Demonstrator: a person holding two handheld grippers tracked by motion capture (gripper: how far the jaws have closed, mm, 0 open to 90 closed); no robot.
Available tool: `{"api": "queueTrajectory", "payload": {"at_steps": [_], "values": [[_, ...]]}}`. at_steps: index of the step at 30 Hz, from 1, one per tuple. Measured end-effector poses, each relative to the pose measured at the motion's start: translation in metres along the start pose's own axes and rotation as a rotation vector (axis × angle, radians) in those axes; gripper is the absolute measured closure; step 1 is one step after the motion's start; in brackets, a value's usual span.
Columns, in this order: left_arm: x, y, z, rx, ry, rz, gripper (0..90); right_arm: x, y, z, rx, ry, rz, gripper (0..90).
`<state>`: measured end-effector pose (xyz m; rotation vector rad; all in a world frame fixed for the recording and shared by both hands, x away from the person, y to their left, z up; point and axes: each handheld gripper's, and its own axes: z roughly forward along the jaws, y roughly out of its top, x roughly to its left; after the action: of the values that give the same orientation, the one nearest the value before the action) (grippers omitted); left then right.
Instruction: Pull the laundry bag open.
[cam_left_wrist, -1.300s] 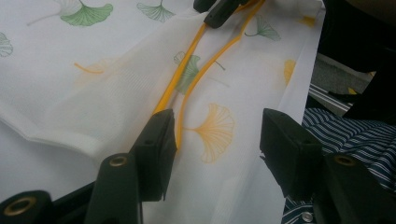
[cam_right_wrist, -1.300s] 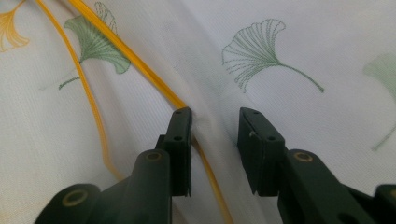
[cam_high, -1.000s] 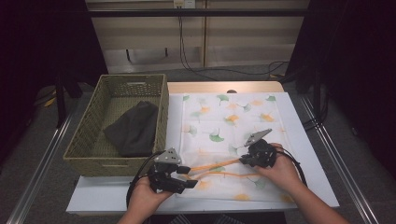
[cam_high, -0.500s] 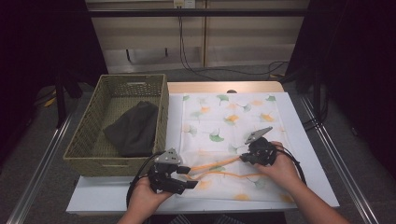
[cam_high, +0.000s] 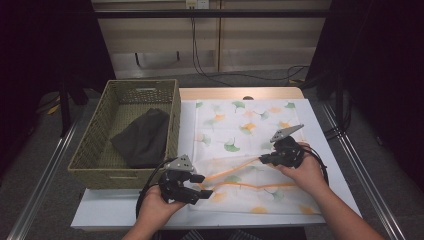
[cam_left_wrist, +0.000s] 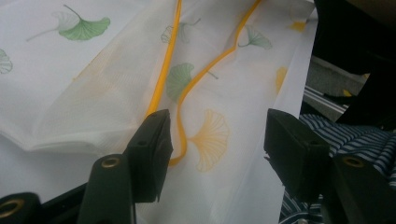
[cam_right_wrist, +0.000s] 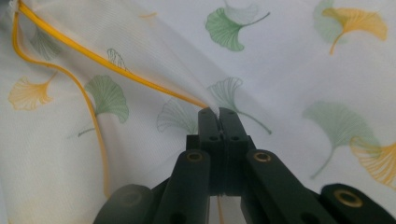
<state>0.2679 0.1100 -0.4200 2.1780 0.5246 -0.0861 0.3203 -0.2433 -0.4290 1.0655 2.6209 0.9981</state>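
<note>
Right gripper (cam_high: 263, 159) clamps the mesh laundry bag (cam_high: 250, 185) by its orange-trimmed opening, lifted; left gripper (cam_high: 206, 186) waits, jaws apart. The dark garment (cam_high: 142, 137) remains in the wicker basket (cam_high: 97, 150), unpacked.

No legible text, labels, brands, numbers or signs anywhere. Printed ginkgo-leaf pattern only on cloth (cam_high: 250, 145); no markings readable on basket (cam_high: 125, 130) or worktop (cam_high: 115, 210).

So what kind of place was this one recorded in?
Probably a lab or studio recording bench, not a home: a white table between floor rails, dark curtains on both sides, and cables running down the back wall.
</note>
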Motion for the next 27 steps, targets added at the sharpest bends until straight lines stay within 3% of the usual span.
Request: {"api": "queueTrajectory", "payload": {"at_steps": [8,14,27], "values": [[0.002,0.003,0.001,-0.013,-0.002,-0.003,40.9,-0.009,0.016,-0.012,-0.048,0.017,0.016,90.0],[0.002,0.004,0.001,-0.019,-0.010,-0.008,40.6,-0.010,0.031,-0.031,-0.103,0.016,0.012,90.0],[0.004,0.008,-0.001,-0.010,-0.006,-0.008,39.6,-0.021,0.052,-0.047,-0.147,0.050,0.035,90.0]]}}
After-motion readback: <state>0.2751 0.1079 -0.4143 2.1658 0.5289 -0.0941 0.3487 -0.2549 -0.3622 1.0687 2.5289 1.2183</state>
